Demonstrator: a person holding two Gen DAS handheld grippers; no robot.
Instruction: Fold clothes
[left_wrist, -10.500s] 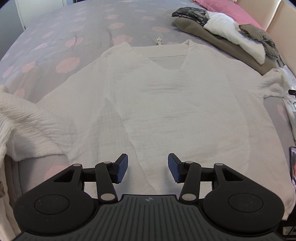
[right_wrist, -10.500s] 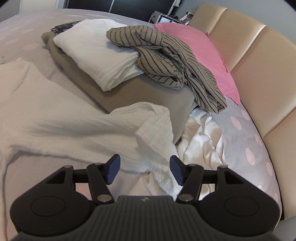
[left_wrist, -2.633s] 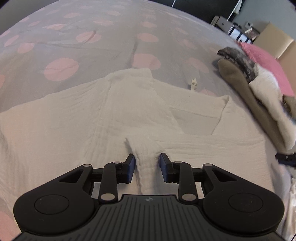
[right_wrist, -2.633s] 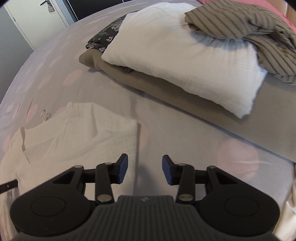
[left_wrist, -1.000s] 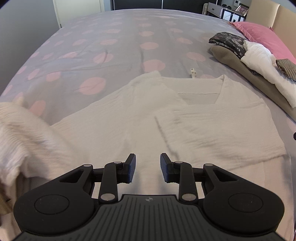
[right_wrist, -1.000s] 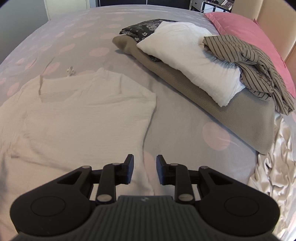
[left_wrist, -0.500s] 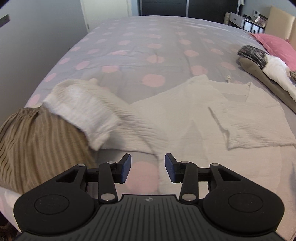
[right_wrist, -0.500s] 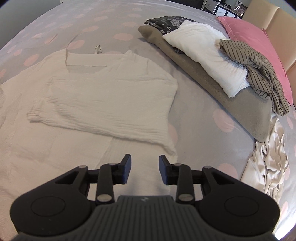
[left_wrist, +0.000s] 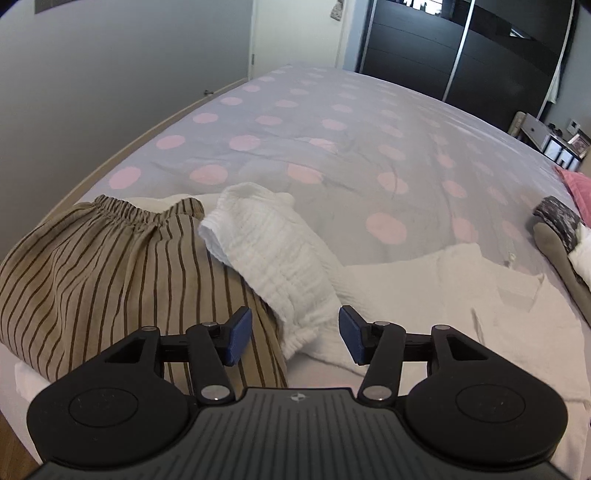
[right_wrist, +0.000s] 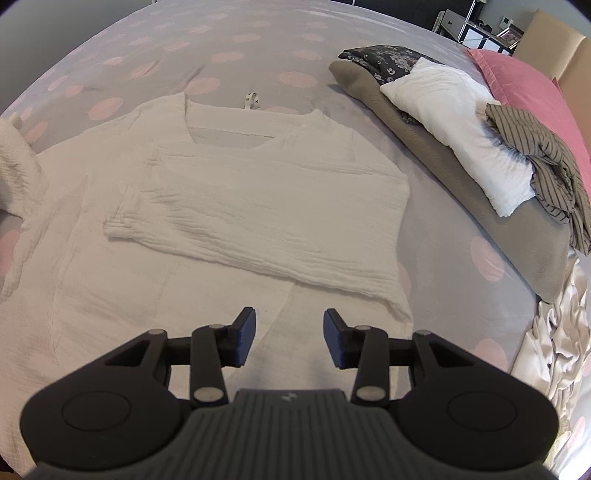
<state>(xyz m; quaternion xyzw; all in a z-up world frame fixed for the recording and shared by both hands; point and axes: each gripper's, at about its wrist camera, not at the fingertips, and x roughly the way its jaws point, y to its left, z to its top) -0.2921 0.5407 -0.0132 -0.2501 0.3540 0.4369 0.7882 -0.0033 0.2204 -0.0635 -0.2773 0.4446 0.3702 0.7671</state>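
Grey bedspread (right_wrist: 155, 40) with pink dots, white blouse (right_wrist: 229, 199) laid flat on it, V-neck toward the far side, hem near the grippers, long axis running away from them. Right sleeve (right_wrist: 258, 229) folded across the chest. Left sleeve (left_wrist: 273, 254) stretched out sideways, cuff draped over striped brown trousers (left_wrist: 92, 277). Left gripper (left_wrist: 293, 336) wide open, empty, hanging just above that sleeve. Right gripper (right_wrist: 289, 338) wide open, empty, above the lower body of the blouse.
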